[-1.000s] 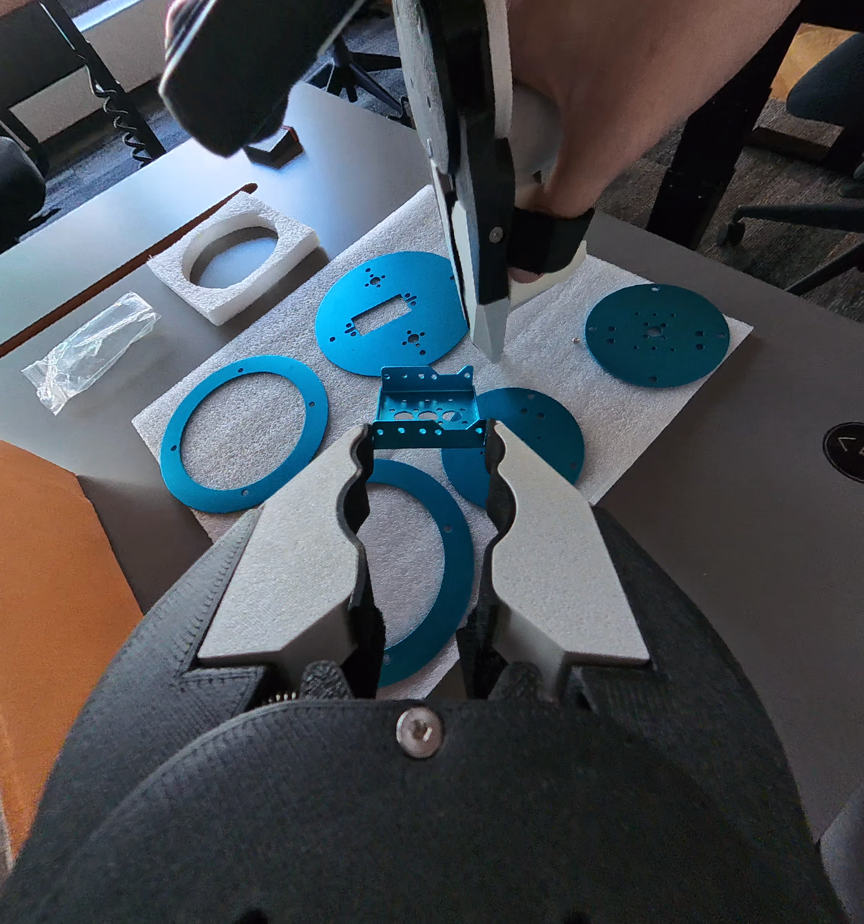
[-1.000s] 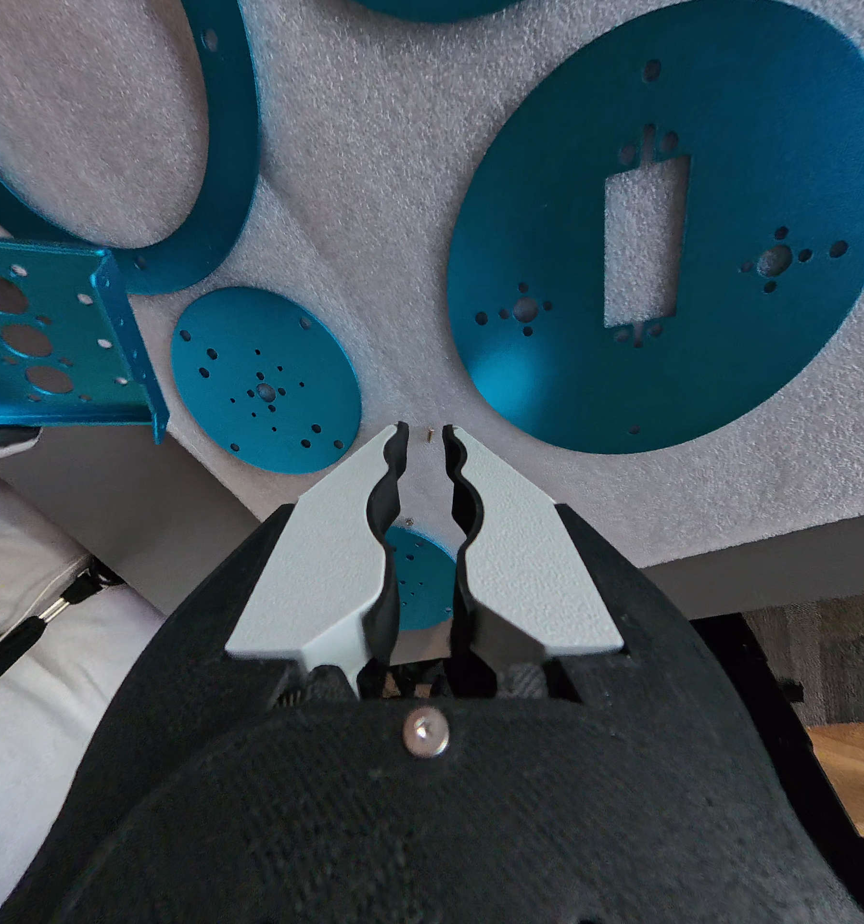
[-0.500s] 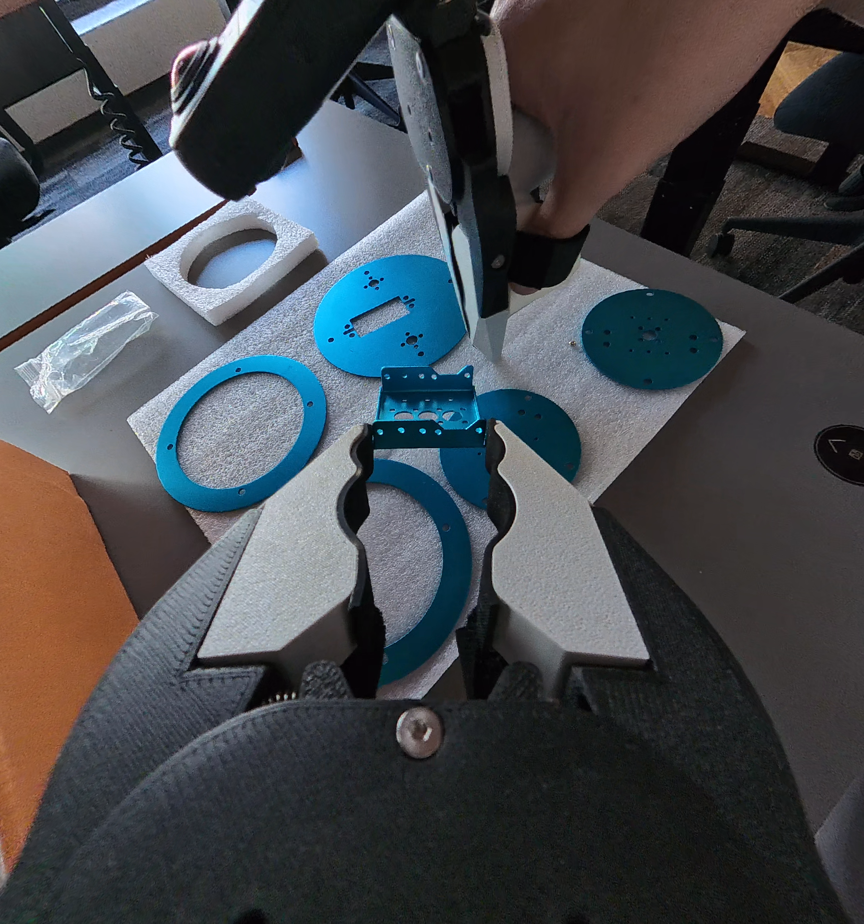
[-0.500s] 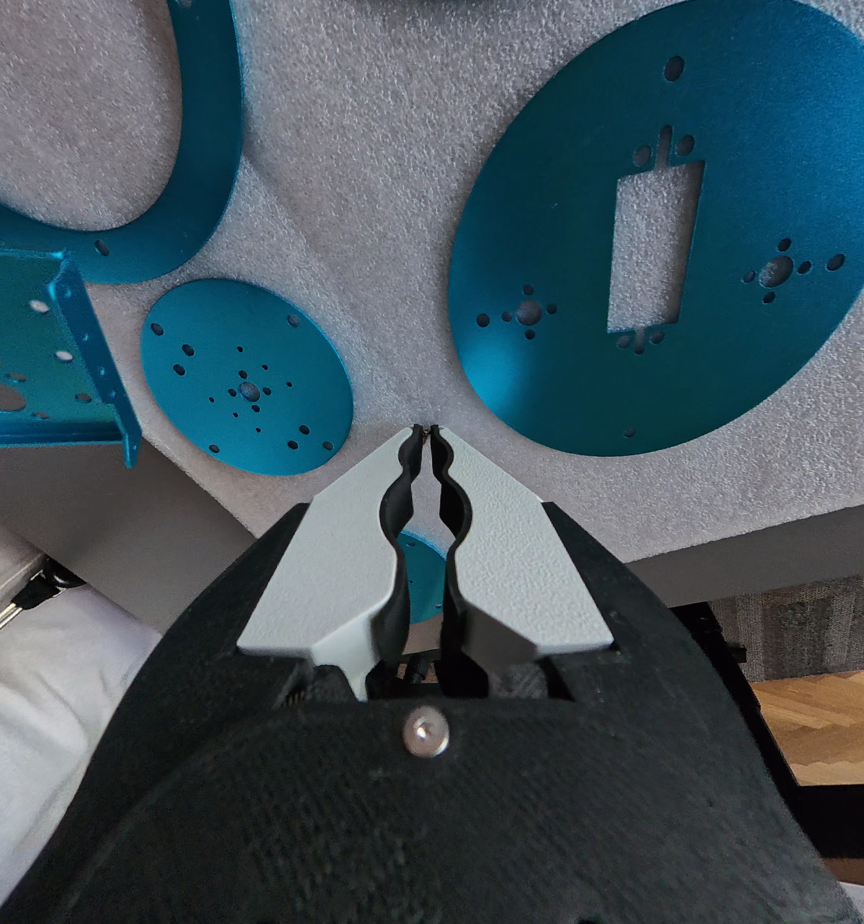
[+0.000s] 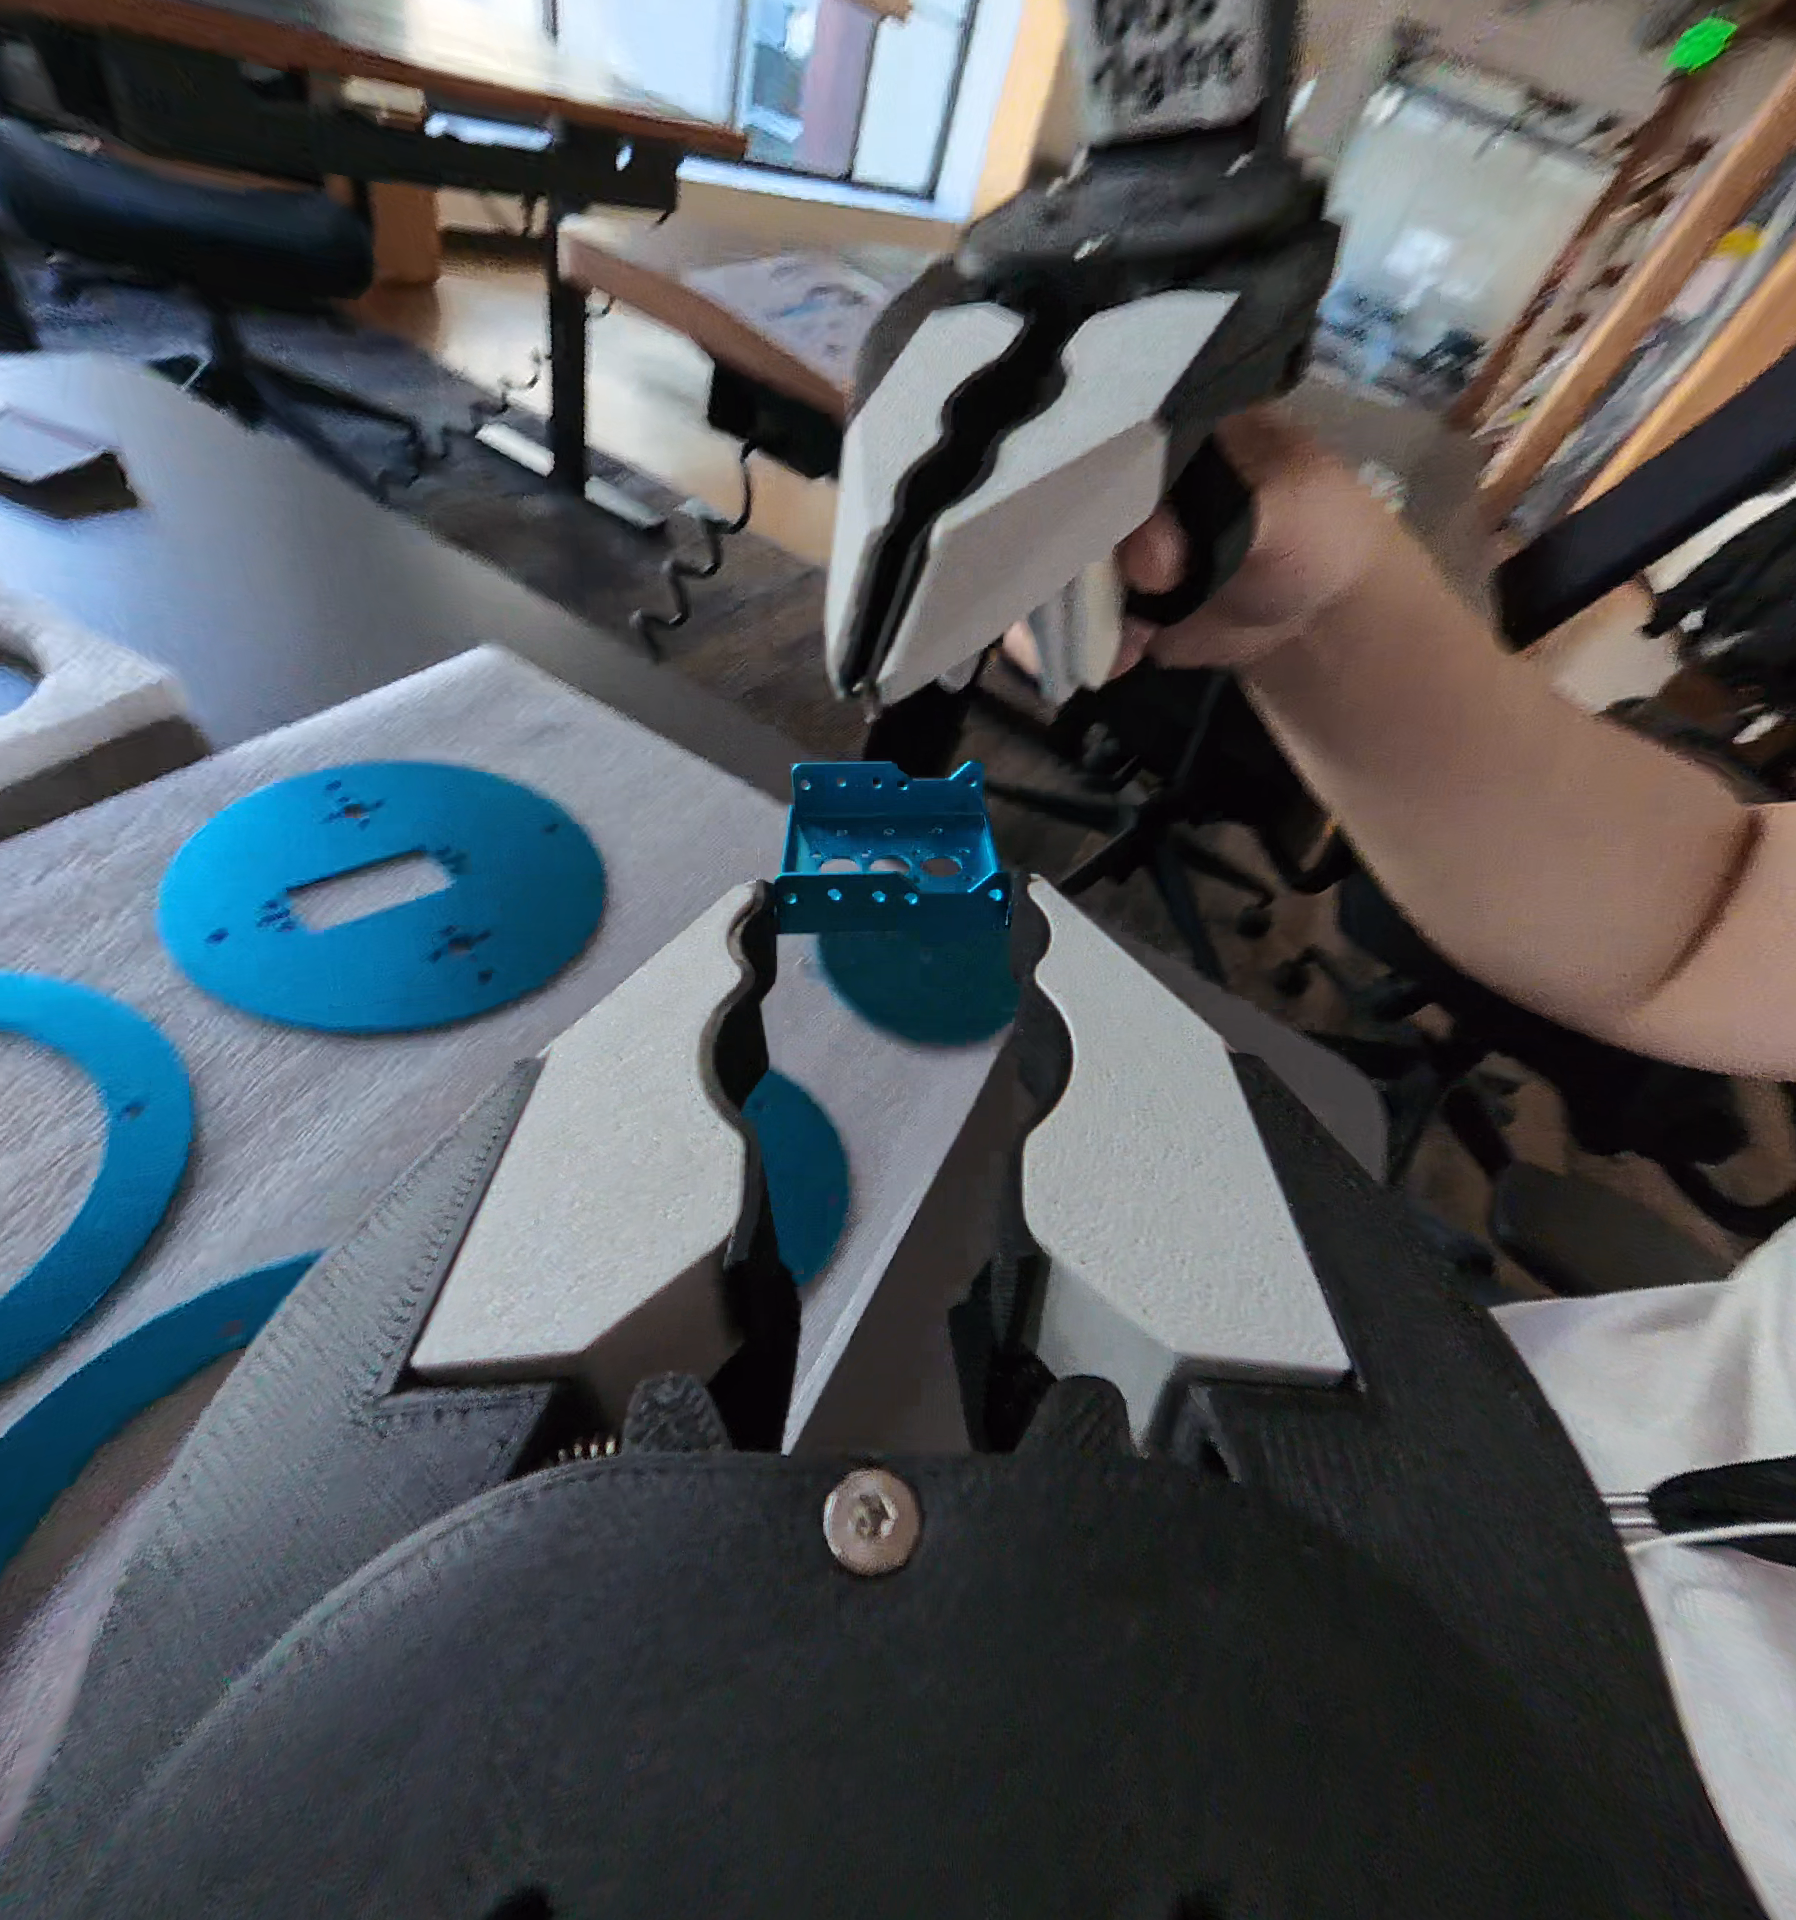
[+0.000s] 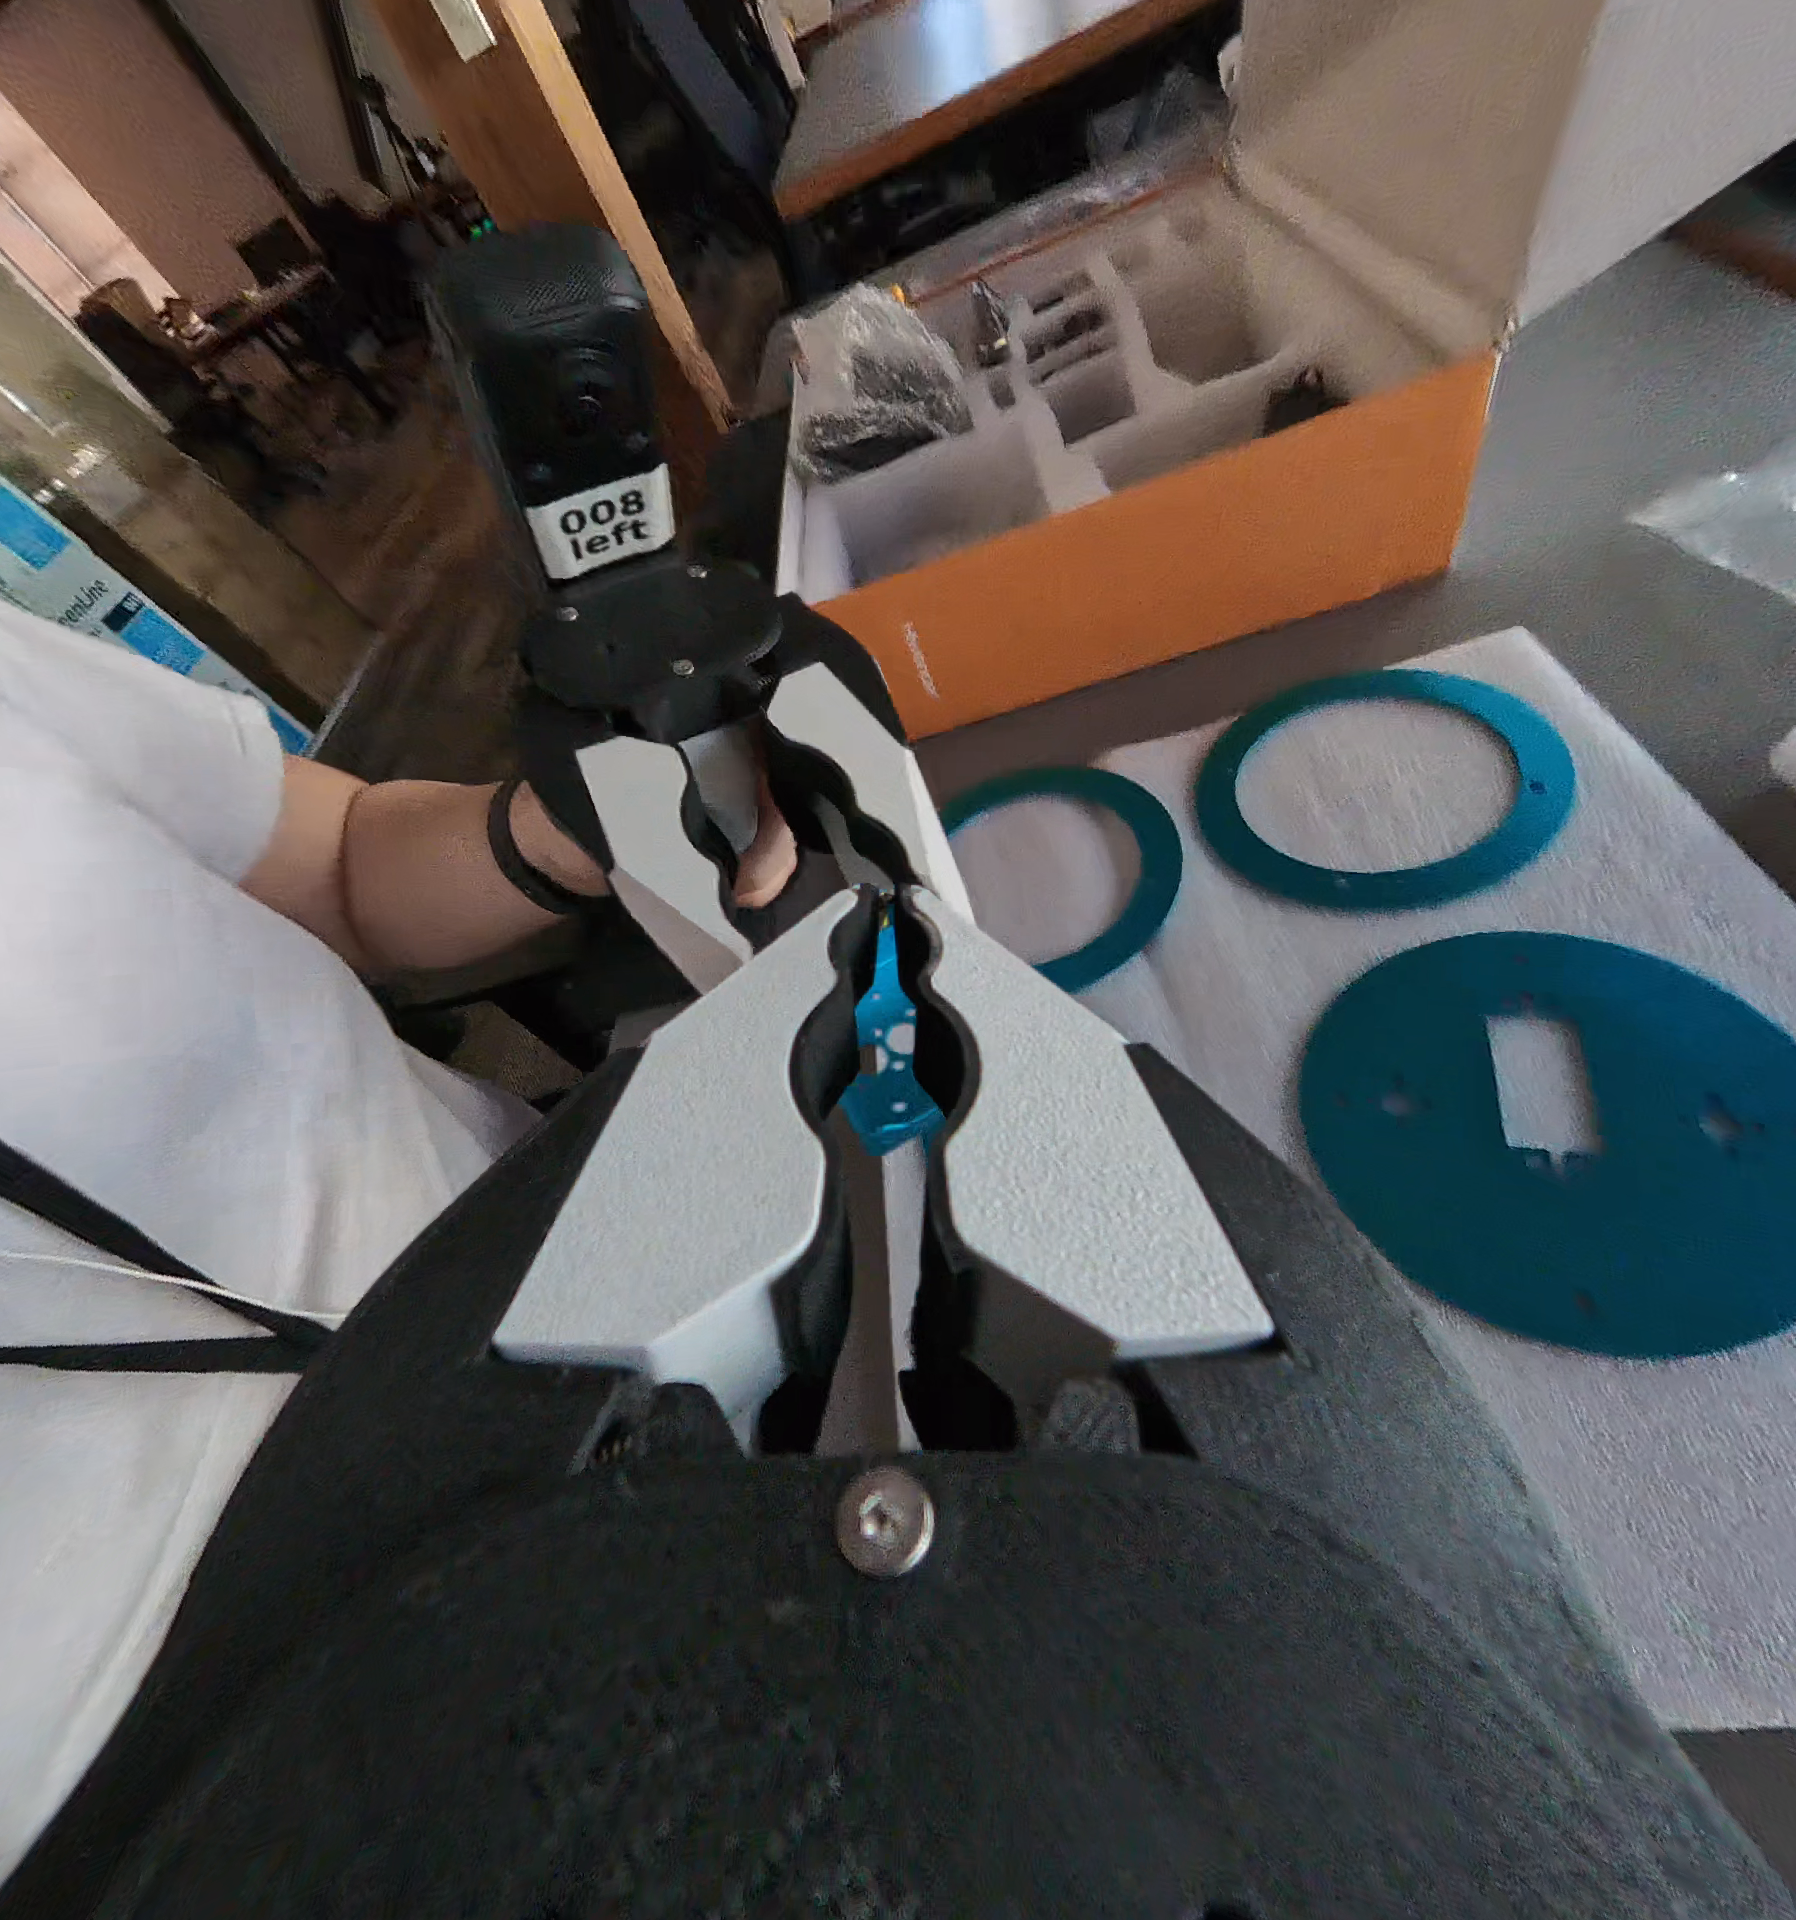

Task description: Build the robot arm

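My left gripper [image 5: 894, 914] is shut on a small blue metal bracket [image 5: 889, 862] with round holes. It holds the bracket by its sides at the fingertips, above the white foam sheet [image 5: 561, 727]. My right gripper [image 5: 858, 686] is shut and hangs tip-down just above and behind the bracket. In the right wrist view my right gripper [image 6: 878, 904] pinches a tiny screw at its very tips. The bracket [image 6: 889, 1049] shows through the gap between its fingers. The left gripper's white fingers [image 6: 645, 821] face it closely.
A blue disc with a rectangular cutout [image 6: 1569, 1143], two blue rings [image 6: 1382, 790] and a small blue disc [image 5: 915, 997] lie on the foam sheet. An open orange box [image 6: 1133, 582] with foam compartments stands behind. A plastic bag [image 6: 1777, 520] lies at the far right. My left tips are roughly 11 cm from the small blue disc [image 5: 915, 997].
My right gripper shut on the tiny screw on the foam, lifted it and swung to face the left gripper. My left gripper turned right with the bracket.
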Motion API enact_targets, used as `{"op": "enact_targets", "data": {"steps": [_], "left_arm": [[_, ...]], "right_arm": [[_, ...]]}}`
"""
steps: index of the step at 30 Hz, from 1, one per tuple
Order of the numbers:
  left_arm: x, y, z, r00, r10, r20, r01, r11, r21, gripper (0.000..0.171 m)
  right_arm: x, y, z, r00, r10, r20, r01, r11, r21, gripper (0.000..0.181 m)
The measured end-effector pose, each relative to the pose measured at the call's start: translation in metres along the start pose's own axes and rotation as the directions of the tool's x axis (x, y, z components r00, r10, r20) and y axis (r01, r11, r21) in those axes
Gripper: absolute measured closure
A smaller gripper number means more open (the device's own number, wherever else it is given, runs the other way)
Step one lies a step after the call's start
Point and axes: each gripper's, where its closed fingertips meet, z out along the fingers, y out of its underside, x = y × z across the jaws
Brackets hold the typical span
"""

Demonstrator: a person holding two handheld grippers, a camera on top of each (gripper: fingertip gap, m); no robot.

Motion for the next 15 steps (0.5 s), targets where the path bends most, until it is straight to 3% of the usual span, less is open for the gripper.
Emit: {"op": "enact_targets", "data": {"steps": [5,15], "left_arm": [[0.03,-0.035,-0.007,0.99,0.035,-0.135,-0.017,0.991,0.133,0.128],[0.051,-0.054,-0.015,0.978,0.16,-0.13,-0.137,0.975,0.173,0.128]], "right_arm": [[-0.023,-0.011,-0.011,0.99,0.012,0.137,-0.017,0.999,0.032,0.18],[-0.047,-0.024,-0.016,0.973,-0.009,0.229,0.035,0.993,-0.11,0.18]]}}
